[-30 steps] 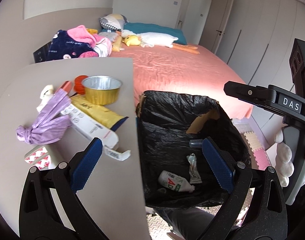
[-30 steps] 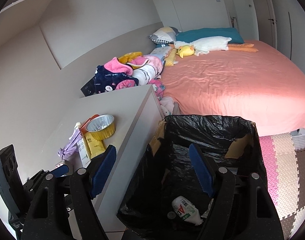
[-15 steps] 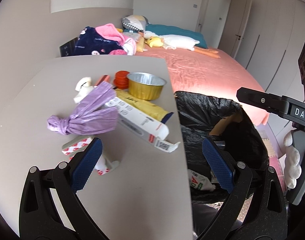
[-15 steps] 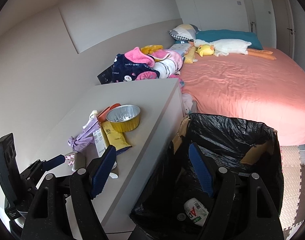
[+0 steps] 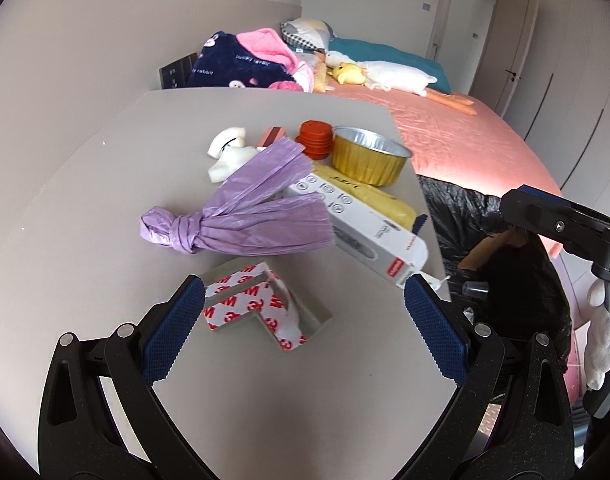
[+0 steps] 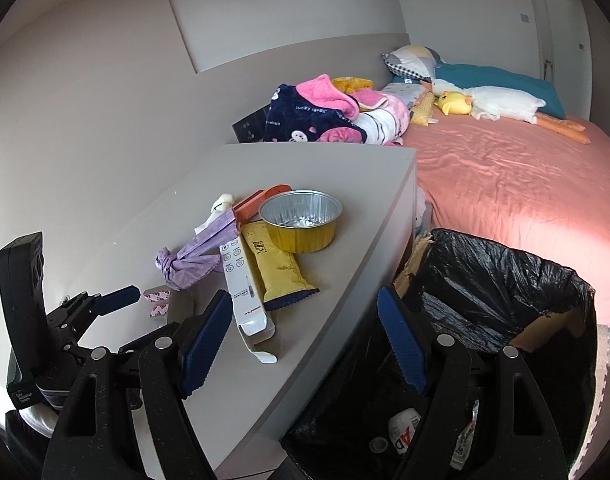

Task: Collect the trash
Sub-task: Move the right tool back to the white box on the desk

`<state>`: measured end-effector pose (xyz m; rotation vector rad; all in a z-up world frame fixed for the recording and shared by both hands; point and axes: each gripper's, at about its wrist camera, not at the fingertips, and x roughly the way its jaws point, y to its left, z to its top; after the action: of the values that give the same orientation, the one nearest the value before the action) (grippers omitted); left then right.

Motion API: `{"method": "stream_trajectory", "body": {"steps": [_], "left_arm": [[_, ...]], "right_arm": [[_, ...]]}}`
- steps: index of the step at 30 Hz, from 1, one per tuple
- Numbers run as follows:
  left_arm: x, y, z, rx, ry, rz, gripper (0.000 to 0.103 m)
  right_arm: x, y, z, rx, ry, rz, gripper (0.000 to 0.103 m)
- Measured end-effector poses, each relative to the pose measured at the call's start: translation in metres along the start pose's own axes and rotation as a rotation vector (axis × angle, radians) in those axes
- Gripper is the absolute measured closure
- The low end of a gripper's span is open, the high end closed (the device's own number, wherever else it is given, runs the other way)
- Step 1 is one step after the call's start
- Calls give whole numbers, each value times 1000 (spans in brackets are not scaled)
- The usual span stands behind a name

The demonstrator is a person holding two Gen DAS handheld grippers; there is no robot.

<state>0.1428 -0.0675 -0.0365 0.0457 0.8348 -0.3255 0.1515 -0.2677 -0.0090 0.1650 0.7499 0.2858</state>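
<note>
I see a lilac knotted bag [image 5: 241, 216], a gold foil cup [image 5: 367, 162], a yellow wrapper [image 6: 279, 266], red-printed white tape backing [image 5: 251, 306], a black bin liner [image 6: 501, 280] and a grey desk [image 5: 105, 208].

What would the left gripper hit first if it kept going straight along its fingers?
Probably the red-and-white tape backing lying between the open left gripper fingers; the knotted purple bag lies just beyond. Depth is uncertain.
</note>
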Motion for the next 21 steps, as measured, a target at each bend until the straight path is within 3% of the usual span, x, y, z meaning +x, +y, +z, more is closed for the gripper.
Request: {"method": "stream_trajectory", "body": {"steps": [7, 16, 21], "left_arm": [[10, 11, 1, -13, 13, 19, 7], [21, 20, 1, -20, 36, 37, 7], [25, 26, -1, -40, 56, 3, 20]], "right_arm": [[23, 20, 1, -71, 42, 43, 28], [62, 43, 3, -158, 123, 74, 43], [80, 47, 8, -179, 150, 63, 50]]}}
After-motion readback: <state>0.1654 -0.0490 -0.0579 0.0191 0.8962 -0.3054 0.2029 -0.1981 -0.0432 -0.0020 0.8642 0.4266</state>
